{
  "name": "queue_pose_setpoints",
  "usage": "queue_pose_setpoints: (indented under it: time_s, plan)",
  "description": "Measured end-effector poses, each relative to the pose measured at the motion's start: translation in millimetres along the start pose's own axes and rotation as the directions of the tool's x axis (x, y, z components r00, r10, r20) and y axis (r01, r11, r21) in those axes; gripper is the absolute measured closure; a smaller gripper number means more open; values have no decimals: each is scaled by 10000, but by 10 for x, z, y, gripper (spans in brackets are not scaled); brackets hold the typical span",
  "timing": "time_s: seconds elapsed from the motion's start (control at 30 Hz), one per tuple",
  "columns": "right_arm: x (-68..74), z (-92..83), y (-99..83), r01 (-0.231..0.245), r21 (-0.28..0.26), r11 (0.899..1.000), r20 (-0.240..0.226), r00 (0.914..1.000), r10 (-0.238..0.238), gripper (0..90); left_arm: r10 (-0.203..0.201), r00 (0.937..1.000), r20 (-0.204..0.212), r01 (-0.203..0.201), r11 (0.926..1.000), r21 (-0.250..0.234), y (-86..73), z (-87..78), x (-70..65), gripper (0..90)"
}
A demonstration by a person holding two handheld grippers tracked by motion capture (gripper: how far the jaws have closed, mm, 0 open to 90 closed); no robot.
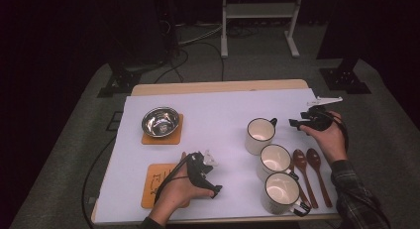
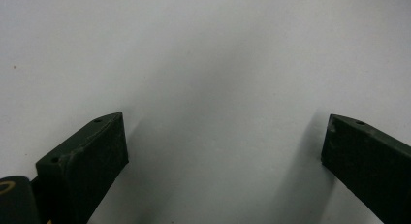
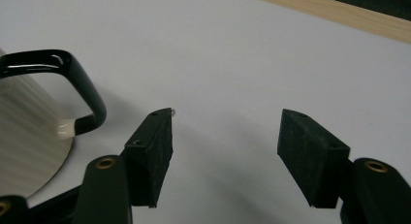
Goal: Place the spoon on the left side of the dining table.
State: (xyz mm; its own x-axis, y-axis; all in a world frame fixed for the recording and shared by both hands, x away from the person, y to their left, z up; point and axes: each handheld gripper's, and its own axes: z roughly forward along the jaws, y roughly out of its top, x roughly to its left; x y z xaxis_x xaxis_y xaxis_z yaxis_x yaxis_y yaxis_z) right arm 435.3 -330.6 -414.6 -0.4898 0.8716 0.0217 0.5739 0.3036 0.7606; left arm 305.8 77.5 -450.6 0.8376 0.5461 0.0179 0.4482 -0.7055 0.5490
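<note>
Three cream mugs with black handles stand in a diagonal row: a far mug (image 1: 259,135), a middle mug (image 1: 274,160) and a near mug (image 1: 280,192). Two brown wooden spoons (image 1: 312,174) lie to their right. My right gripper (image 1: 296,124) hovers just right of the far mug's handle (image 3: 72,88); its jaws stand open with only the white sheet between them. My left gripper (image 1: 213,190) rests at the front of the table, open over bare white sheet (image 2: 218,88). A steel bowl (image 1: 160,122) sits on a cork coaster at the back left.
A second cork coaster (image 1: 157,182) lies by my left hand, partly under it. The white sheet (image 1: 218,115) covers most of the wooden table, whose edge (image 3: 339,13) runs near my right gripper. Stands and cables crowd the dark floor beyond.
</note>
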Motion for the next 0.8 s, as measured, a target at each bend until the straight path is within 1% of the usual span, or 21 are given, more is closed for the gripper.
queue_pose_setpoints:
  time_s: [0.3, 0.53, 0.8]
  plan:
    - [19, -152, -73, -128, -10, 9999, 28, 9999, 128, 360, -22, 10000, 10, 22, 10000, -12, 1, 1, 1, 13]
    - [15, -298, -132, -281, -160, 9995, 34, 9996, 282, 376, -2, 10000, 3, 2, 10000, -16, -1, 0, 2, 14]
    - [28, -390, -203, -365, -133, 9992, 52, 9993, 366, 382, 9, 10000, -8, -10, 10000, -91, -11, -1, 2, 14]
